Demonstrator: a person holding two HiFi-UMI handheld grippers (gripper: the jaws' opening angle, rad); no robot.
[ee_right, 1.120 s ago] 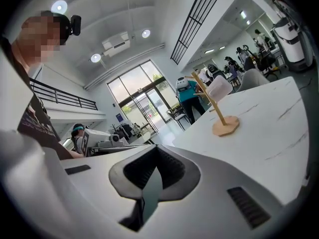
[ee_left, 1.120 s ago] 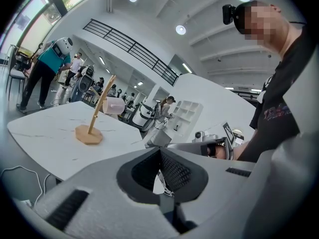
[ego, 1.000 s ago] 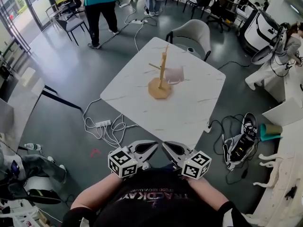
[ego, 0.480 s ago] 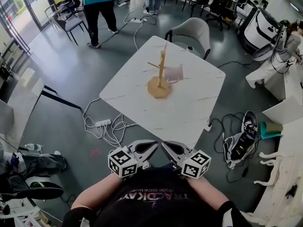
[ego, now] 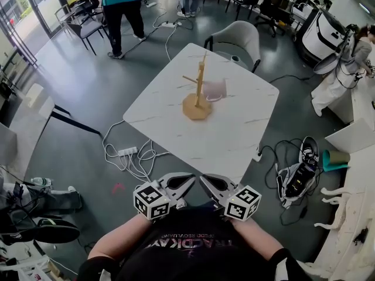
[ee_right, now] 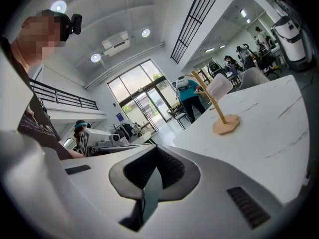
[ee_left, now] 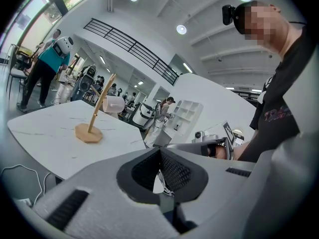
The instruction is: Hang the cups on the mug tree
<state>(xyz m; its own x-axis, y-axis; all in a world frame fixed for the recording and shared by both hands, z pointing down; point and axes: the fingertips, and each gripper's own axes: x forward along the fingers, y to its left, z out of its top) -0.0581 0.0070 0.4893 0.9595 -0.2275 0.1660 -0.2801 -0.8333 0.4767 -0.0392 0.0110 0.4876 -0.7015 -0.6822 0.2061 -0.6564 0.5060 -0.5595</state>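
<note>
Below, I hold left tongs [ego: 188, 182] and right tongs [ego: 205, 181] closed, empty, short of the table [ego: 234, 139]; a pale cup [ego: 215, 90] hangs on the tree [ego: 200, 84].

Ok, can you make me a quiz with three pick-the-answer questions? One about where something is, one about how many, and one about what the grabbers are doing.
1. Where does the mug tree stand?
A on the floor; B on the white table; C on a chair.
2. How many cups hang on it?
A one; B three; C none.
3. How are the left gripper and right gripper?
A both shut, empty; B left holds a cup; C both wide open.

Answers:
1 B, its base sits on the table top.
2 A, a single pale cup hangs on a peg.
3 A, each gripper view shows jaws together with nothing between.
</note>
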